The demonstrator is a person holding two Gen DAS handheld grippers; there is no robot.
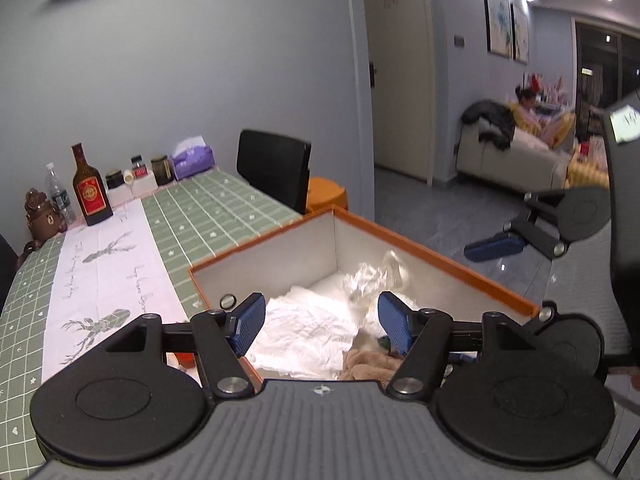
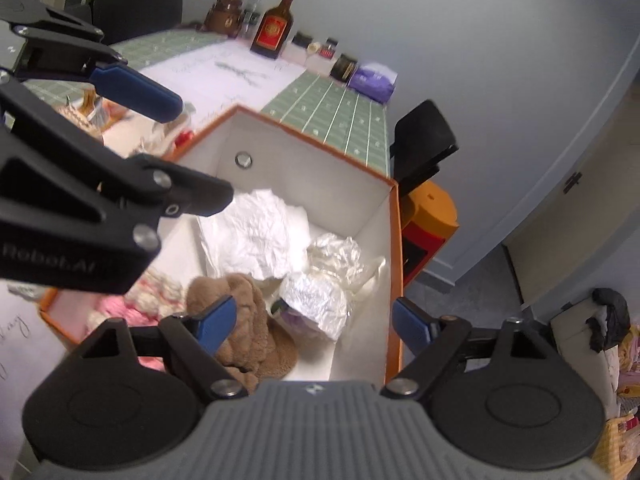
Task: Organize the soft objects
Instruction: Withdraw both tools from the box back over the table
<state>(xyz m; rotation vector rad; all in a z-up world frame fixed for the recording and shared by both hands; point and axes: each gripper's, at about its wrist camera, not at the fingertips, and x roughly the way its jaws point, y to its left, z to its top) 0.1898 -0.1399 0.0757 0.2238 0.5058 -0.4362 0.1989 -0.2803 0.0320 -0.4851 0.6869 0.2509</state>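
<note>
- Left wrist view: the left gripper (image 1: 321,322) is held above the near edge of the orange box (image 1: 432,245), fingers spread wide, nothing between the blue pads (image 1: 250,324).
- Inside the box, white crumpled cloth (image 1: 308,332) is seen directly under the gap; a crinkled clear plastic bag (image 1: 376,278) sits further in, a brown plush item (image 1: 370,364) at the near edge.
- The right gripper (image 1: 496,247) is seen off to the right past the box wall, over the floor; its fingers look spread in this view, nothing held.
- The box sits at the corner of the green checked tablecloth (image 1: 224,208); a bottle (image 1: 91,190) and jars stand well apart at the far wall, out of the work zone.
- Right wrist view: the right gripper (image 2: 310,322) is spread wide and empty, over the near box corner, 1 pad above the brown plush and 1 at the orange side wall.
- A pink and cream knit item (image 2: 148,300) lies at the left inside the box, partly hidden by the left gripper's linkage.
- A foil-like wrapped bundle (image 2: 316,300) lies just beside the plush, touching the clear bag.
- More soft items appear outside the box on the table, upper left, behind the left gripper (image 2: 132,88); too blurred to identify.
- Judgement: box is part-filled, step in hand is likely tidying contents or fetching the next item.
- A pick should be made on 1 item only; the plush bulk is best pinched at its centre, foil and bag avoided.
- Both grippers are close together; collision with the box wall should be watched.
</note>
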